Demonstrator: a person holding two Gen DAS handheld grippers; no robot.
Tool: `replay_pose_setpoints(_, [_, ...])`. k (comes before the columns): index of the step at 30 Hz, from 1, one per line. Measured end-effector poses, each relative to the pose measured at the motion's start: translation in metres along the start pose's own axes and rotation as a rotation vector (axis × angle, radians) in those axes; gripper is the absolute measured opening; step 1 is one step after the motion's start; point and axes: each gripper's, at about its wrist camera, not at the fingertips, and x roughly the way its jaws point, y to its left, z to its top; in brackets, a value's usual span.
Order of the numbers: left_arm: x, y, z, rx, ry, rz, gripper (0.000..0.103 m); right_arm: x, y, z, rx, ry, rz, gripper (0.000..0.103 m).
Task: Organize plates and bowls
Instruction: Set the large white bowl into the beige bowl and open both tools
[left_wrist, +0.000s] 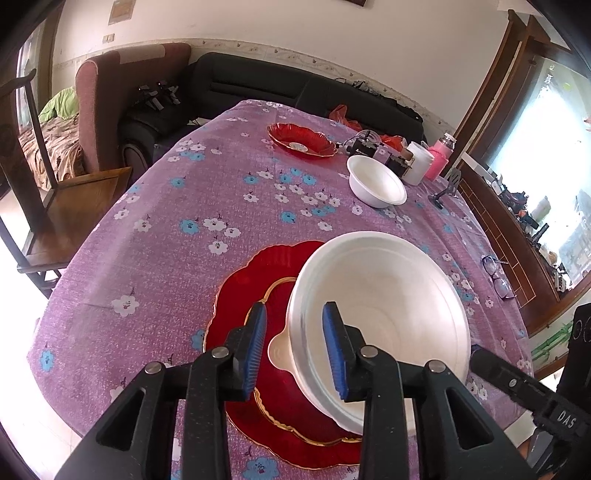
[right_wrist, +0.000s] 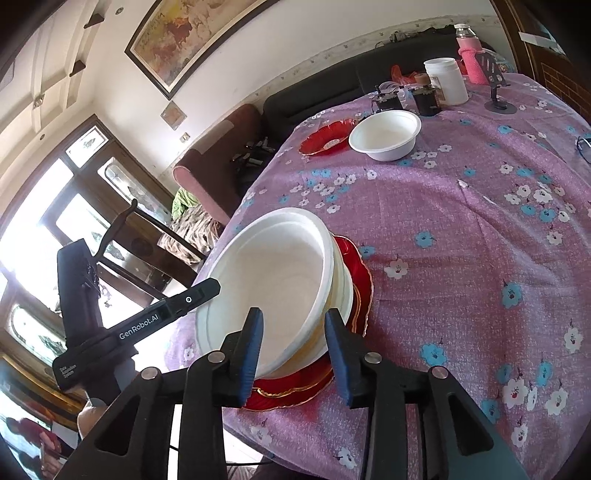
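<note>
Left gripper (left_wrist: 294, 345) and right gripper (right_wrist: 293, 349) both stand apart astride the rim of the bowl (left_wrist: 384, 317), gripping nothing. It sits tilted on the red plate (left_wrist: 247, 291): stacking looks done. Next, back off and fetch the far bowl (left_wrist: 376, 182)

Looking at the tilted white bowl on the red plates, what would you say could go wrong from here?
1. The white bowl leans on the stacked red plates; with both hand-held grippers open around its rim, it may tip or slide off.
2. The plates sit near the table edge, so a nudge from the left hand-held gripper or right hand-held gripper could push them over.
</note>
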Motion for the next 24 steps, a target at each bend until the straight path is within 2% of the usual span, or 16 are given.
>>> replay_pose_setpoints(5, [-0.005,-0.003,0.000,0.008,-0.012,0.000,0.035,-0.014,-0.006,0.003,0.019,-0.038,-0.002,0.039])
replay_pose_setpoints(9, [-0.007,-0.005,0.000,0.014,-0.014,-0.002,0.036,-0.021,-0.017,0.006,0.049,-0.059,-0.007,0.046])
replay_pose_setpoints(24, [-0.009,-0.012,-0.003,0.030,-0.017,-0.005,0.041,-0.023,-0.035,0.006,0.091,-0.060,-0.015,0.047])
